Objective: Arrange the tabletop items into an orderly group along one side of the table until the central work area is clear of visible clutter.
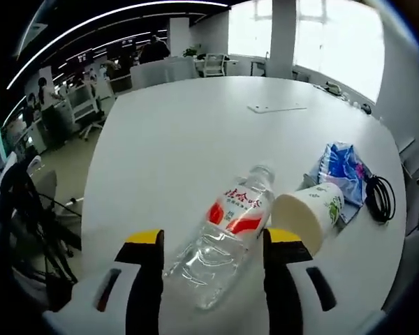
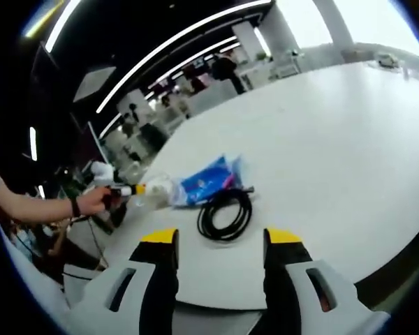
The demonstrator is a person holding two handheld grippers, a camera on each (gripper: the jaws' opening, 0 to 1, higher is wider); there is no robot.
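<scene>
A clear plastic water bottle (image 1: pixel 227 234) with a red label lies on its side on the white table (image 1: pixel 181 139). It sits between the jaws of my left gripper (image 1: pixel 213 241), which stand wide apart beside it without clamping it. To its right a white paper cup (image 1: pixel 311 213) lies tipped over against a blue packet (image 1: pixel 342 167). A coiled black cable (image 1: pixel 380 199) rests beyond them. In the right gripper view the cable (image 2: pixel 225 213) lies just ahead of my right gripper (image 2: pixel 221 241), whose jaws are open and hold nothing. The blue packet (image 2: pixel 208 180) and the bottle (image 2: pixel 157 190) lie farther left there.
A flat white sheet (image 1: pixel 276 108) lies toward the far side of the table, with small items (image 1: pixel 332 87) at the far right edge. A person's hand (image 2: pixel 91 201) holds the left gripper (image 2: pixel 136 192). Office chairs and desks stand beyond the table.
</scene>
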